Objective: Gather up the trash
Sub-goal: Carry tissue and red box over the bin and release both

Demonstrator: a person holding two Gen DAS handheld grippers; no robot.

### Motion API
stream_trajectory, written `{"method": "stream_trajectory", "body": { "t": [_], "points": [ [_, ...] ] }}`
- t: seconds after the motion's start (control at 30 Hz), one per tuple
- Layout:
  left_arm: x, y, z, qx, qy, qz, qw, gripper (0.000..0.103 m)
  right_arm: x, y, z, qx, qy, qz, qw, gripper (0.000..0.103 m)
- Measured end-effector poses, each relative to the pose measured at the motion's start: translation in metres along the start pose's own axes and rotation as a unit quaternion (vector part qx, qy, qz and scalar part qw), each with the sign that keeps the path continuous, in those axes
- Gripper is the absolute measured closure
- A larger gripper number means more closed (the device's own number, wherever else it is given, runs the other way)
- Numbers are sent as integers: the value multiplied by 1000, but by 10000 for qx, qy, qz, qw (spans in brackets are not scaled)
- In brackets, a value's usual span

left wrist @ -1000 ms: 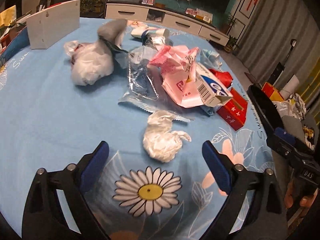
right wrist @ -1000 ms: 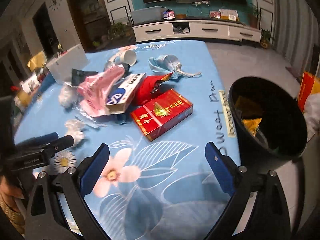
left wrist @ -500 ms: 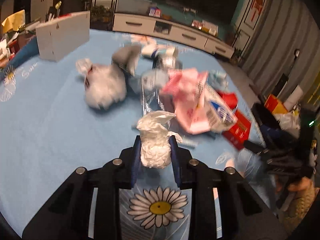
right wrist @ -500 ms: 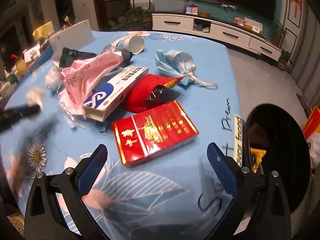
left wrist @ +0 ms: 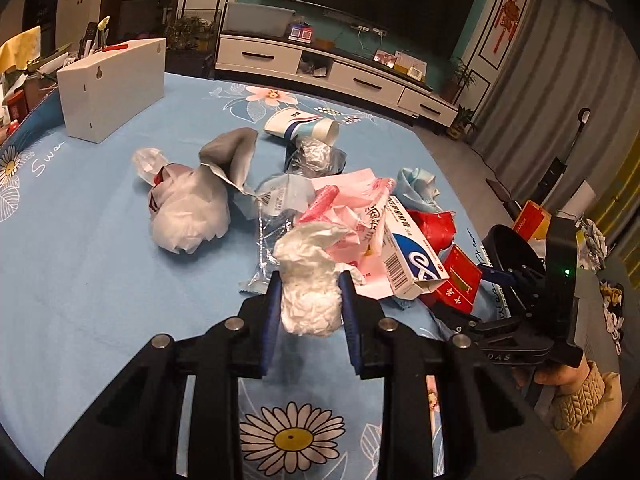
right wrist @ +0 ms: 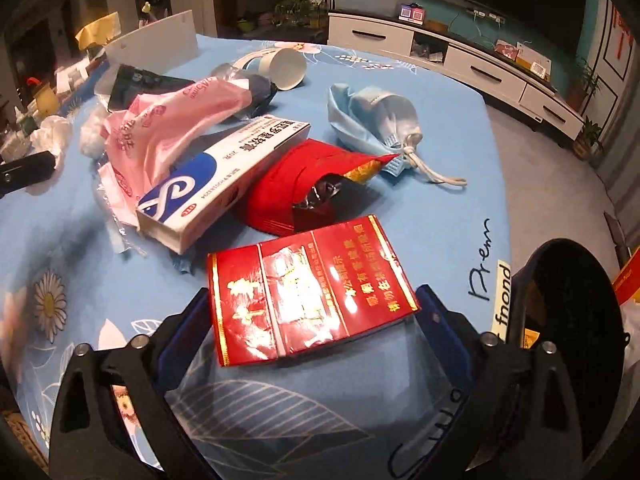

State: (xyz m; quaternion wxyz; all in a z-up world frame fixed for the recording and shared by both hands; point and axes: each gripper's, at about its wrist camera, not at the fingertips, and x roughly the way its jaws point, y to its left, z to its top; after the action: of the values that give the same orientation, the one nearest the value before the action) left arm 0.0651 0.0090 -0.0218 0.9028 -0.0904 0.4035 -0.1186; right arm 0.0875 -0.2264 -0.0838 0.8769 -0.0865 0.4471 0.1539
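My left gripper (left wrist: 310, 304) is shut on a crumpled white plastic wad (left wrist: 310, 296), held a little above the blue flowered tablecloth (left wrist: 80, 240). In the right wrist view the same wad (right wrist: 52, 136) shows at the far left. A red cigarette box (right wrist: 308, 296) lies flat on the cloth between the wide-apart fingers of my right gripper (right wrist: 314, 320), which is open. Its blue pads stand just beside the box's two short ends. A black trash bin (right wrist: 568, 245) stands off the table's right edge, close to the right finger.
Behind the red box lie a white-and-blue carton (right wrist: 224, 172), a pink bag (right wrist: 172, 128), a red foil pouch (right wrist: 312, 184), a blue face mask (right wrist: 372, 120) and a tipped paper cup (right wrist: 284, 68). A knotted white bag (left wrist: 188, 216) and a white box (left wrist: 112, 84) sit farther left.
My left gripper closed on the white wad and lifted it off the cloth. My right gripper moved in and down, so the red box now lies between its fingers.
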Motion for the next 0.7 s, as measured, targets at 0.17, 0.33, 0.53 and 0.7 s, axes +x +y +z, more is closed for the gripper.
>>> {"method": "stream_trajectory", "body": {
  "t": [0.17,0.33,0.53,0.7],
  "points": [
    [-2,-7,0,89,-27,-48,9999,74,-19,-2,-12,203,-247,23,9995,10],
    [-5,-22,-2,268,-21,-118,9996,74,-55,-8,-26,641,-552,-12,9964,10],
    [-11,-49,-2,567,-50,-209,9982,74,-98,-25,-47,1483,-966,-187,9840,10],
    [-12,-78,0,893,-84,-326,9954,74,-121,-47,-62,2040,-1184,-270,9714,10]
  ]
}}
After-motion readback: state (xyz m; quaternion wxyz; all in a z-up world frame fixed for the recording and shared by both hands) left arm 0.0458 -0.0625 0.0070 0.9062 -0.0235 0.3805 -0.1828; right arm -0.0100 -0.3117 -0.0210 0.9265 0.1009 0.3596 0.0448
